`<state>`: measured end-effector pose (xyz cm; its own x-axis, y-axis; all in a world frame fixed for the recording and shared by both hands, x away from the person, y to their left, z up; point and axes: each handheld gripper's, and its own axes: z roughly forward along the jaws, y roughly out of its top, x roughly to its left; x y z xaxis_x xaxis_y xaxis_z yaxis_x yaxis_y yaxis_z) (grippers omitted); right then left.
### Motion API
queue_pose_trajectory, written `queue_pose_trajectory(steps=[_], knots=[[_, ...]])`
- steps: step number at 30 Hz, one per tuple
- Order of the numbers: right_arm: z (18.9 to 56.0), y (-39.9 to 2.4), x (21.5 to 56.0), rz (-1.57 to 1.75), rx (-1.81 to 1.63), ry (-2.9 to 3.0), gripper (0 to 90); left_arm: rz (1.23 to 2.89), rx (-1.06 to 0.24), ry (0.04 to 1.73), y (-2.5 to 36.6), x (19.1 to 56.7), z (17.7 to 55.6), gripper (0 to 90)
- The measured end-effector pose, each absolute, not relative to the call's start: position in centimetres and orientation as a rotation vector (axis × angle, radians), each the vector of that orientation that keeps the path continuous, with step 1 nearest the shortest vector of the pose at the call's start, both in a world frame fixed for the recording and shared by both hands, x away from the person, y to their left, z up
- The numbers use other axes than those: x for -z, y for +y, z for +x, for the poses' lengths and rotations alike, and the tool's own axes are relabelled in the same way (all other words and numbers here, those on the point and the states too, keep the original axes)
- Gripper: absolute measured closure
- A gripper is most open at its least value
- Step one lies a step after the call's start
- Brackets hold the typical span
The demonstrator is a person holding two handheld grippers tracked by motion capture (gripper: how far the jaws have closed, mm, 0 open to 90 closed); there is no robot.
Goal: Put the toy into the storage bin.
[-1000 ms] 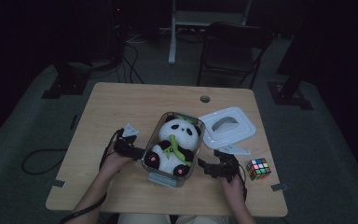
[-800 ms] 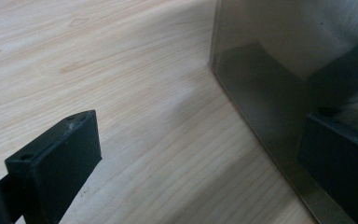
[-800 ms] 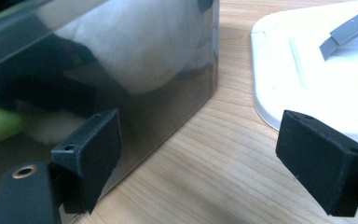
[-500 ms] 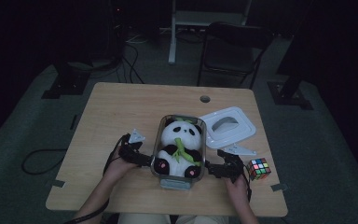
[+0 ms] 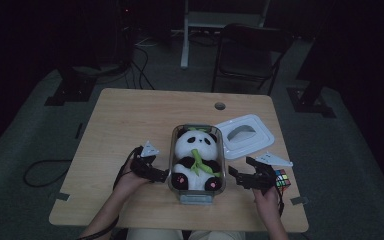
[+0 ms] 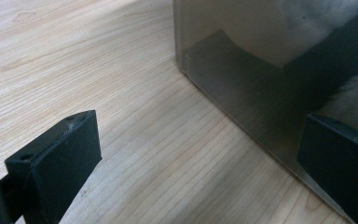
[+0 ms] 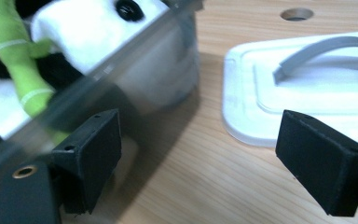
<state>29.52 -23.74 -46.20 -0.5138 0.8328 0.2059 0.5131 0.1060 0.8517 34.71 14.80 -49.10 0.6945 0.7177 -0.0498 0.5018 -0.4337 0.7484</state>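
Clear container (image 5: 196, 186) holding the panda plush (image 5: 196, 157) sits on the table (image 5: 125, 117), between both tools. Left hand-held gripper (image 5: 161, 175) and right hand-held gripper (image 5: 234, 177) flank its near end, jaws spread wide, gripping nothing. Right gripper view shows the white lid (image 7: 307, 88) beside the container.

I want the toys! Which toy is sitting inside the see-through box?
The panda plush sits inside the clear box; the colourful puzzle cube lies out on the table by the right gripper.

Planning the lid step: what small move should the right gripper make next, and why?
Probably swing the right gripper, jaws open and empty, toward the white lid. The clear container holding the panda plush is uncovered, and the lid lies beside it.
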Motion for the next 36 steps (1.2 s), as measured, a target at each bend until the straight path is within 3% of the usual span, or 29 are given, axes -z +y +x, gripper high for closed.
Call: queue_pose_trajectory(steps=[20,25,36], knots=[[26.8,-33.3,46.5,1.536,-1.245,1.796,13.1,2.132,-0.345,0.9,15.0,49.7,33.8,0.7],[26.3,-34.2,47.4,1.585,-1.075,1.785,12.1,2.125,-0.348,0.92,15.4,50.0,33.5,0.7],[25.5,-34.5,49.7,1.646,-1.089,1.844,10.6,2.151,-0.365,0.93,16.0,50.7,32.8,0.7]])
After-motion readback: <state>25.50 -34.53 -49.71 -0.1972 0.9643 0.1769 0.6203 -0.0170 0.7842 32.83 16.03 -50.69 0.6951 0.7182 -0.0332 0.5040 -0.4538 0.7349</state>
